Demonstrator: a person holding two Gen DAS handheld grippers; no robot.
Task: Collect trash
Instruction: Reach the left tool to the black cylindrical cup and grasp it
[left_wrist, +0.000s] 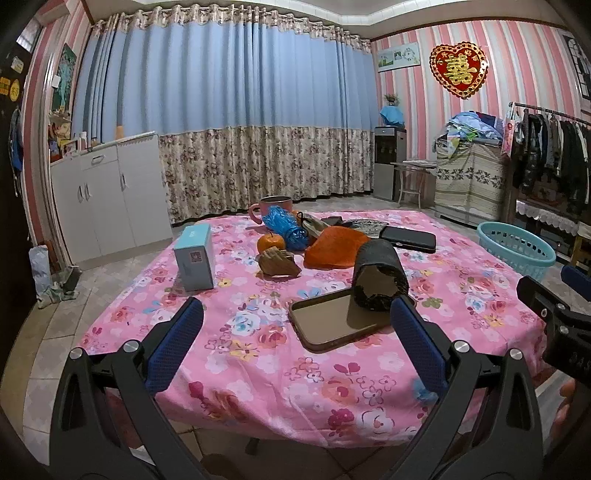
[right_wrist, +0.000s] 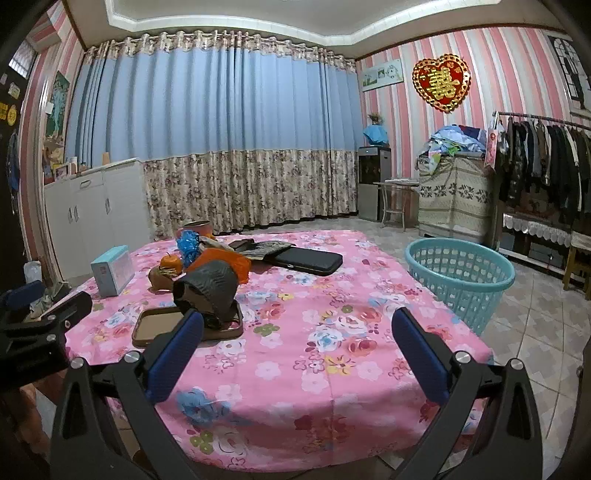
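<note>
Both grippers' fingers spread wide and empty at the table's near edge.
Left gripper faces the black torn roll, which rests on the phone; straddle the roll alone, then carry it to the teal basket, floor-standing beside the right gripper.

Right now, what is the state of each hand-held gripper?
Left hand-held gripper: open, holding nothing.
Right hand-held gripper: open, holding nothing.
</note>
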